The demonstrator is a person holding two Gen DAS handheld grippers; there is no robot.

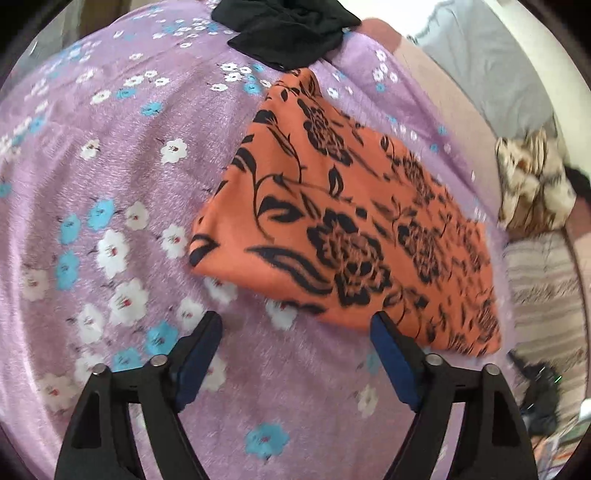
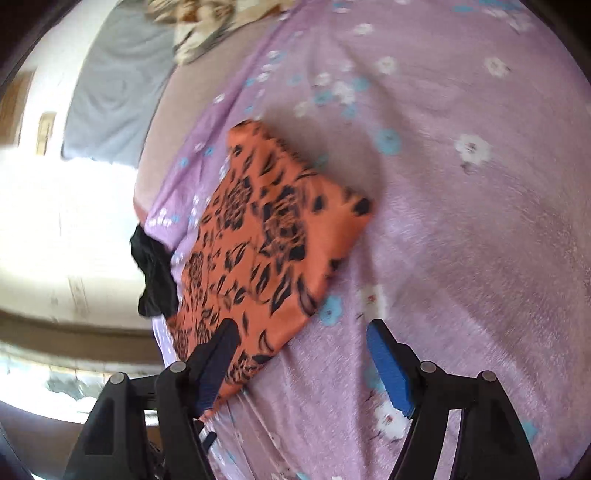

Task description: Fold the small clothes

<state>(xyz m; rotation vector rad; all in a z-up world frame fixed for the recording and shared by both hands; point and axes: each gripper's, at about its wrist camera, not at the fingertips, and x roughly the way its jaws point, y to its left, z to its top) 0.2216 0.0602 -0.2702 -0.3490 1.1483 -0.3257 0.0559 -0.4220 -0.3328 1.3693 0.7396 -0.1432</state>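
I count two garments on one purple floral blanket (image 1: 110, 192): one folded orange floral cloth (image 1: 351, 221) and one crumpled black garment (image 1: 288, 33). One patterned beige pillow (image 1: 532, 177) and one grey sheet (image 1: 491, 66) at the edge. Two grippers: left gripper (image 1: 295, 332), right gripper (image 2: 299, 339), two fingers each.

The open left tongs (image 1: 295, 325) hover, seemingly just short of the folded orange cloth (image 1: 343, 221).
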